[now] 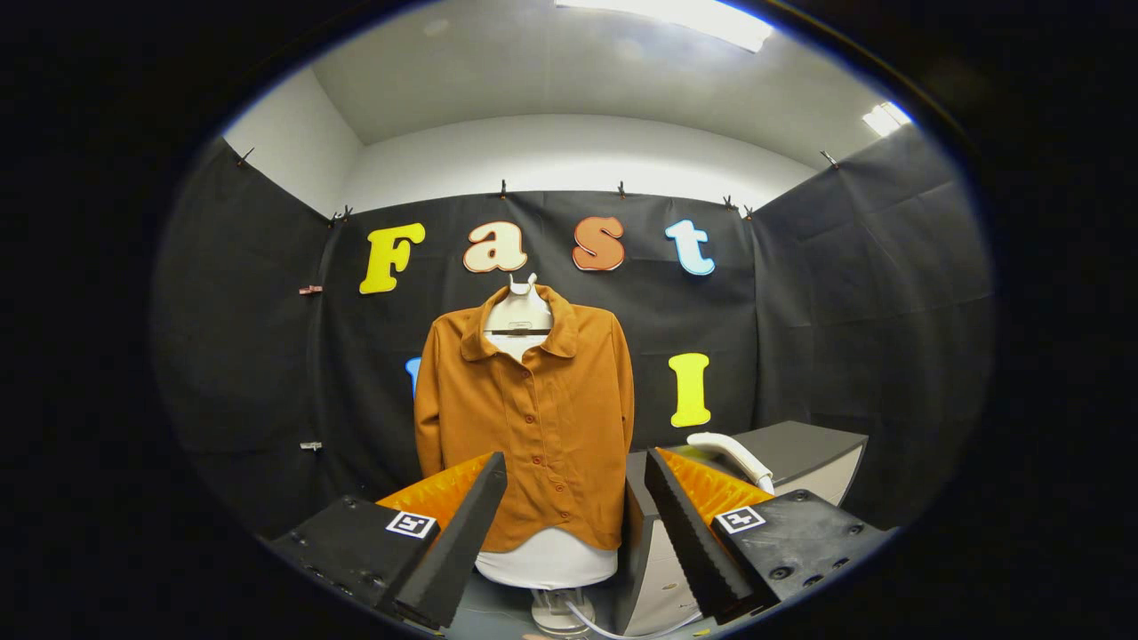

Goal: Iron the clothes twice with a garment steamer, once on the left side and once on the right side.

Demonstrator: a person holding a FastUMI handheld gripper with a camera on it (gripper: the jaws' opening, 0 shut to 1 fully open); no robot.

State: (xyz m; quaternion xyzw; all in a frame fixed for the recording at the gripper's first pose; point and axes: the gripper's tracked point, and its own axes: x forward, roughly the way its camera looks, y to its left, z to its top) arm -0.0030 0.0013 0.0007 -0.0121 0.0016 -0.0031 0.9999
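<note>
1. Setting: a booth lined with black cloth (800, 293) clipped along its upper edge, with a white wall and ceiling above it and a lit ceiling panel (676, 20) overhead.
2. Garment: a rust-orange button-front shirt (533, 418) with a collar hangs on a white dress form (544, 562), centred against the back cloth. The shirt is buttoned down the front; its sleeves hang straight at either side. The form's white neck shows inside the collar and its white base shows below the hem.
3. Stand: the dress form sits on a pale pedestal (558, 613), seen between the jaws at the bottom of the gripper view. A thin white cable (613, 633) runs along the surface beside it.
4. Steamer: a white garment steamer (736, 455) lies on top of a dark-topped cabinet (813, 449) to the right of the shirt, beyond the right jaw. It is apart from the shirt.
5. Gripper (569, 542): the jaws stand wide apart with nothing between them; they touch neither the shirt nor the steamer. The shirt lies ahead of them, framed in the gap.
6. Markers: a small square black-and-white tag sits on each jaw body.
</note>
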